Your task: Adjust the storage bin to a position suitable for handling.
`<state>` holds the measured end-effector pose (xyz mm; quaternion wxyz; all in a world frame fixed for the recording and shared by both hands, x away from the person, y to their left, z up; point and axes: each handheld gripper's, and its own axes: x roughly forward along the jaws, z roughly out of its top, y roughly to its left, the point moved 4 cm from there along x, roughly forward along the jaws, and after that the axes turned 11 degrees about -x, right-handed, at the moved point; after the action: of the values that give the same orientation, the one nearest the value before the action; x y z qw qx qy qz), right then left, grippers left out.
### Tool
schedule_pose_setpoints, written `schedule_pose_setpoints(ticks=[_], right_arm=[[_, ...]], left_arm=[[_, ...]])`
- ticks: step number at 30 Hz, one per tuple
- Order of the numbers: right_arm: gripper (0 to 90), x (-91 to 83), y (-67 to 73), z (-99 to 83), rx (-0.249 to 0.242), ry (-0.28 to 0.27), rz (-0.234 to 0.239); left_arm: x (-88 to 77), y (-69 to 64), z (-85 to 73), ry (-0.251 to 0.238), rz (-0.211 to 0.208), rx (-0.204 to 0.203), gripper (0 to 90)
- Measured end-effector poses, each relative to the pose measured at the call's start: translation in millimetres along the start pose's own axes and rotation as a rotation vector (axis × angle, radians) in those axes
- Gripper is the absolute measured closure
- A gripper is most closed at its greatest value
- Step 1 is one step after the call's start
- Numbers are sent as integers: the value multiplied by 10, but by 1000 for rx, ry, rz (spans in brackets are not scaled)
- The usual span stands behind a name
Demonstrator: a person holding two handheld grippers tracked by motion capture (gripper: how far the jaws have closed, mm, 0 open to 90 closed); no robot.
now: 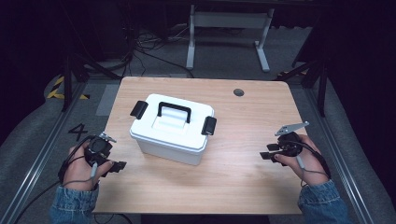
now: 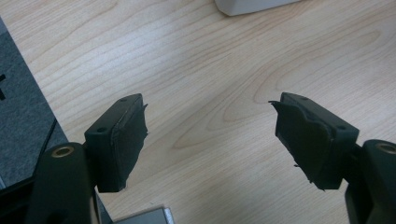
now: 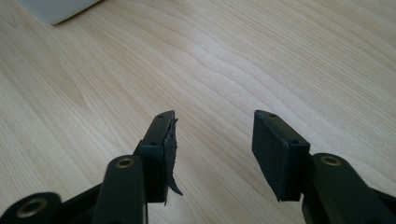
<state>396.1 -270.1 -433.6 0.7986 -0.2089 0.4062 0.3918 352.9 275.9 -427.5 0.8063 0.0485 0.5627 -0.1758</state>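
Observation:
A white plastic box [image 1: 171, 133] with a black carry handle [image 1: 173, 111] and two black side latches stands shut in the middle of the wooden table [image 1: 243, 168]. My left gripper [image 1: 120, 165] rests near the table's left edge, left of the box, its jaws wide apart over bare wood [image 2: 210, 135]. My right gripper [image 1: 266, 152] is held at the right side of the table, pointing toward the box, open with nothing between its pads [image 3: 212, 140]. A corner of the box [image 2: 252, 5] shows at the top of the left gripper view, and another corner [image 3: 58, 9] at the top left of the right gripper view.
A round cable hole [image 1: 238, 92] sits near the table's far right edge. Behind the table stand a white desk frame [image 1: 229, 28] and cables on the grey floor. Metal rails run along both sides.

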Motion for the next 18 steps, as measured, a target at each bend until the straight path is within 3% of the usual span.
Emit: schedule_pose_setpoints(ticks=[5, 13, 18], right_arm=[[515, -41, 20, 72, -19, -40, -7], [530, -132, 97, 305, -56, -99, 21], [538, -227, 188, 615, -105, -138, 55]], left_arm=[[-37, -7, 13, -28, -13, 2, 238], [-67, -38, 21, -71, -51, -2, 222], [-96, -39, -7, -104, -40, -13, 233]])
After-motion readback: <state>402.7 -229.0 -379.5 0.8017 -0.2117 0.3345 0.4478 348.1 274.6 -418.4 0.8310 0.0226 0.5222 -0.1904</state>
